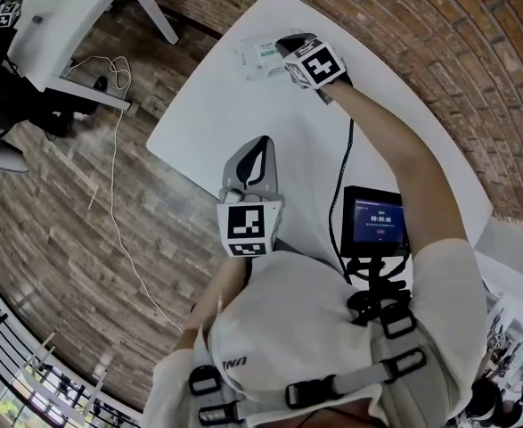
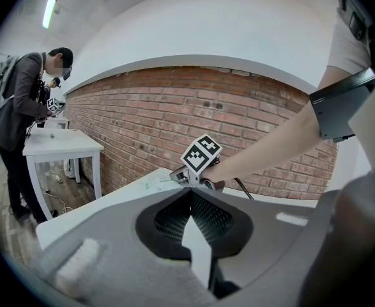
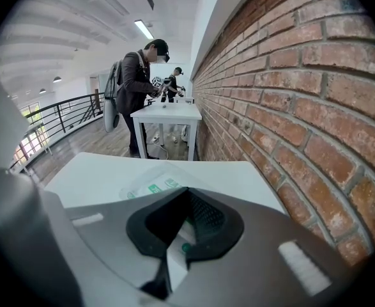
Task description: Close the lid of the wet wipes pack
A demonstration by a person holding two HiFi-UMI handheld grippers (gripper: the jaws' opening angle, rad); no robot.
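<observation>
The wet wipes pack (image 1: 259, 54), white with green print, lies flat at the far end of the white table (image 1: 208, 105). My right gripper (image 1: 283, 46) is shut, with its tips over the pack's right part. In the right gripper view the pack (image 3: 150, 188) sits just under and ahead of the closed tips (image 3: 186, 192), and white and green show through the gap behind them. I cannot tell how the lid stands. My left gripper (image 1: 263, 141) is shut and empty, hanging over the table's near part, well short of the pack (image 2: 150, 184).
A small screen (image 1: 376, 221) hangs on the person's chest, its cable running toward the right arm. Another white table (image 1: 74, 12) stands at the upper left, with a white cord (image 1: 112, 159) on the wooden floor. The brick wall (image 3: 289, 107) borders the table's right. People stand at a far table (image 3: 165, 114).
</observation>
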